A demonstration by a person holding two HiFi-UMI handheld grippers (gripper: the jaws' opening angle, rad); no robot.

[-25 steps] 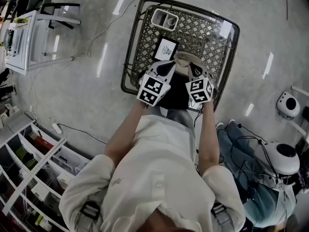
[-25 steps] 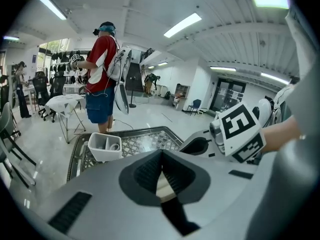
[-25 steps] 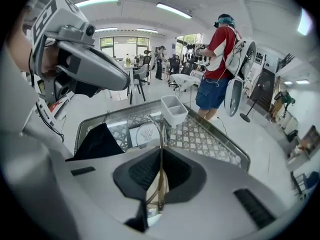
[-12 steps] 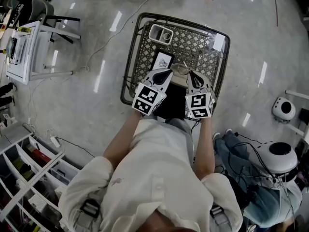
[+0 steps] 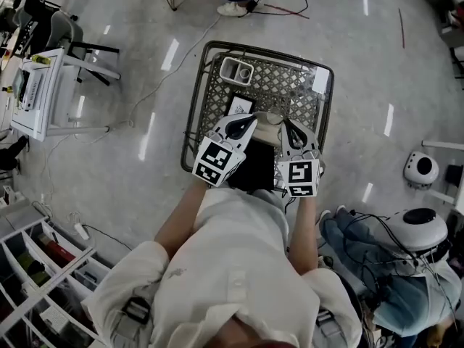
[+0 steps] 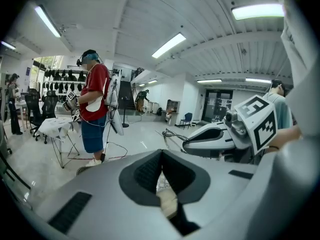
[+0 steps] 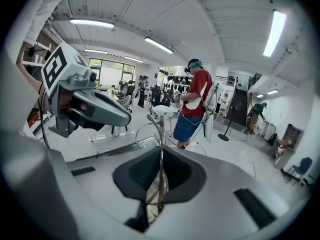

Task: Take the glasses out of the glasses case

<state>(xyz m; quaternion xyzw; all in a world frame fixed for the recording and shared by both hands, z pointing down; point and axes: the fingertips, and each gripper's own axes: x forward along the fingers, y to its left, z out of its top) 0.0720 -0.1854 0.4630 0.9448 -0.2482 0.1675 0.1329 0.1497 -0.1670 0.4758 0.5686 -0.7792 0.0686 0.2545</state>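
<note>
Thin wire-framed glasses [image 7: 159,134] stand upright in my right gripper [image 7: 160,176], which is shut on the frame. From the head view the glasses [image 5: 270,116] hang between the two gripper tips above the lattice table [image 5: 210,85]. My left gripper [image 5: 249,122] sits just left of them with its jaws shut [image 6: 161,171] and nothing seen between them. The black glasses case [image 5: 254,171] lies under both grippers at the table's near edge, largely hidden. The right gripper [image 6: 186,143] also shows in the left gripper view, with the glasses [image 6: 172,134] at its tip.
A white box [image 5: 238,69] holding a cup is at the table's far left, a black card [image 5: 239,106] lies before it, and a white tag [image 5: 319,80] is at the far right. A person in a red shirt [image 6: 94,96] stands beyond the table. Cables lie on the floor.
Both grippers have risen slightly off the case, staying close together. The glasses now show in the air between their tips. The head view has shifted, so the table sits lower in frame.
</note>
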